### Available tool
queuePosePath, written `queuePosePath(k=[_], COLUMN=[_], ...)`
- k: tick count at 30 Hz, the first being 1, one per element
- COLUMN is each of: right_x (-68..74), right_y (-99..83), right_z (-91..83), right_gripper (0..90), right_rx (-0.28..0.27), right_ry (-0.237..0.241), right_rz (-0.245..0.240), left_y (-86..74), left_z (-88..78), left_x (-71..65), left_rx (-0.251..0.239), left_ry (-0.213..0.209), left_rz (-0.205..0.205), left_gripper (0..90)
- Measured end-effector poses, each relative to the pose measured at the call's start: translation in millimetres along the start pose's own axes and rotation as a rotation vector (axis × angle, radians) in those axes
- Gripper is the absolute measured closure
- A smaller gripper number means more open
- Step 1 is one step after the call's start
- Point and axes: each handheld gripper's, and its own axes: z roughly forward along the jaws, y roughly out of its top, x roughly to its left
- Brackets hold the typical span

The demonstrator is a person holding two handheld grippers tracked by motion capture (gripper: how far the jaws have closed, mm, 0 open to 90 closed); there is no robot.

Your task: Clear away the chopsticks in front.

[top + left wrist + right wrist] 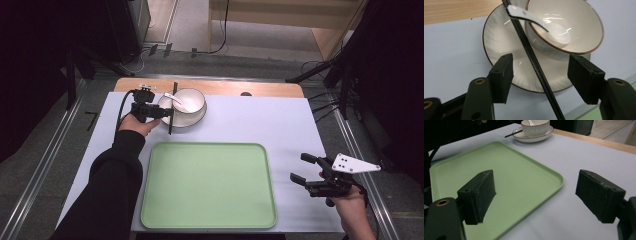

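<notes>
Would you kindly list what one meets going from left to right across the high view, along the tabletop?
Left claw → bowl on its plate → green tray → right claw.

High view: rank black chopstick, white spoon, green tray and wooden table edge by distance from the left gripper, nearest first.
1. black chopstick: between the open jaws of the left gripper, lying across the plate.
2. white spoon: just beyond, in the bowl.
3. green tray: on the near side; its top edge is close.
4. wooden table edge: far side.
</notes>
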Motion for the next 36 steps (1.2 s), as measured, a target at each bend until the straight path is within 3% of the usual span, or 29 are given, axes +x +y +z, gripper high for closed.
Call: queuePosePath(k=[7, 14, 16, 25, 36], right_x=[-0.8, -0.9, -1.5, -1.7, -2.2], right_y=[-0.2, -0.4, -0.4, 0.0, -0.1], right_z=[-0.6, -1.4, -2.0, -1.6, -1.8], right_gripper=[16.4, 16.4, 16.4, 16.4, 16.4], right_rx=[-0.007, -0.007, -0.016, -0.013, -0.014], right_ry=[0.004, 0.005, 0.005, 0.006, 0.008], right_rz=[0.006, 0.001, 0.005, 0.004, 0.005], left_y=[-2.1, -1.9, -2.9, -4.6, -5.4], left_z=[18.0, 25.2, 30.5, 38.7, 51.3], left_x=[0.5, -1.7, -0.6, -0.2, 3.4], left_rx=[0.037, 0.040, 0.070, 0.082, 0.074], left_ry=[0.064, 0.070, 0.074, 0.088, 0.122], left_rz=[-0.014, -0.056, -0.074, -0.080, -0.166], left_gripper=[45.7, 57.9, 59.2, 68.6, 81.5])
